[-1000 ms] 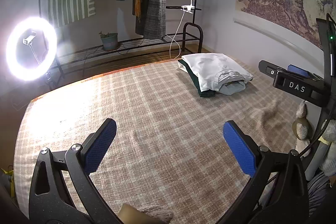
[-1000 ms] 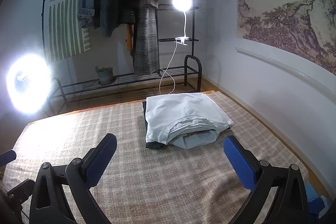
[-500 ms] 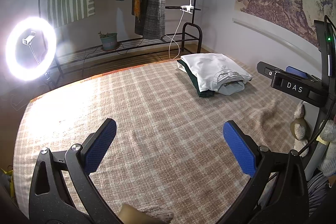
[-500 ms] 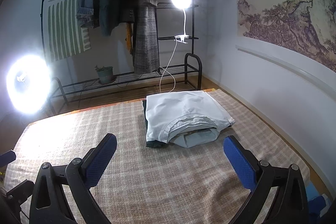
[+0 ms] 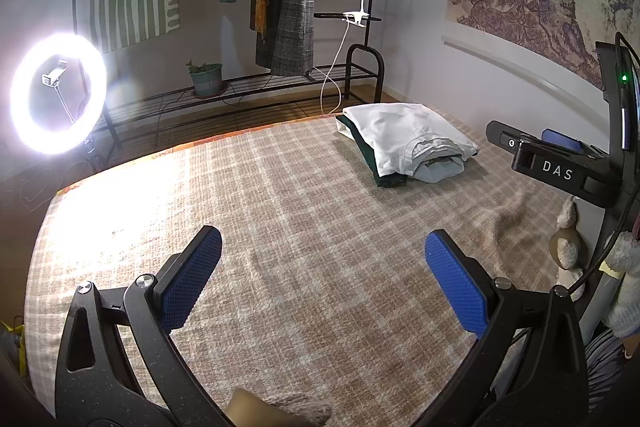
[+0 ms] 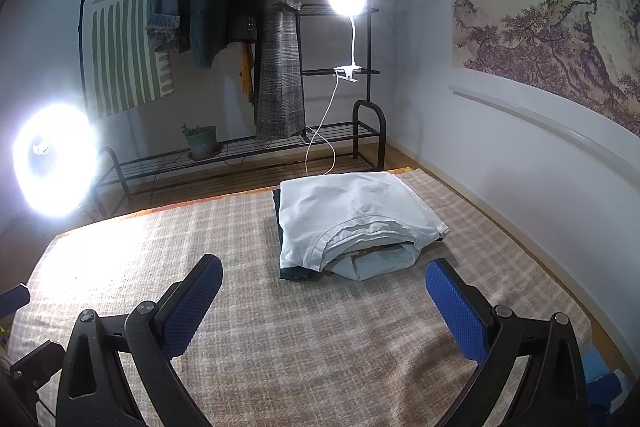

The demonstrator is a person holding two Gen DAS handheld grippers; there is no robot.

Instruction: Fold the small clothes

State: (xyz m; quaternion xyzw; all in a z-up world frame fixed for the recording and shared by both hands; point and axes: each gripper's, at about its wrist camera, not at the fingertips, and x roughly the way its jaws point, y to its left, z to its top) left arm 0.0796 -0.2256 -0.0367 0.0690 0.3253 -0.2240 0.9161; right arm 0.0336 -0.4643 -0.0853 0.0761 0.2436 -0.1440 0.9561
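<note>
A stack of folded clothes [image 5: 404,143], white garment on top over pale blue and dark green ones, lies at the far right of the checked beige blanket [image 5: 280,211]. It also shows in the right wrist view [image 6: 356,219], just ahead of the right gripper. My left gripper [image 5: 322,275] is open and empty above the blanket's middle, well short of the stack. My right gripper [image 6: 324,299] is open and empty, hovering in front of the stack. The right gripper's body [image 5: 560,167] shows at the right edge of the left wrist view.
A clothes rack [image 6: 256,39] with hanging coats stands beyond the blanket's far edge, with a clip lamp [image 6: 346,1] and a potted plant [image 6: 200,141]. A bright ring light [image 5: 58,93] stands at the left. Plush toys [image 5: 568,247] sit at the right edge.
The right gripper has drifted slightly back and up from the stack. The left gripper has barely moved. Both stay open.
</note>
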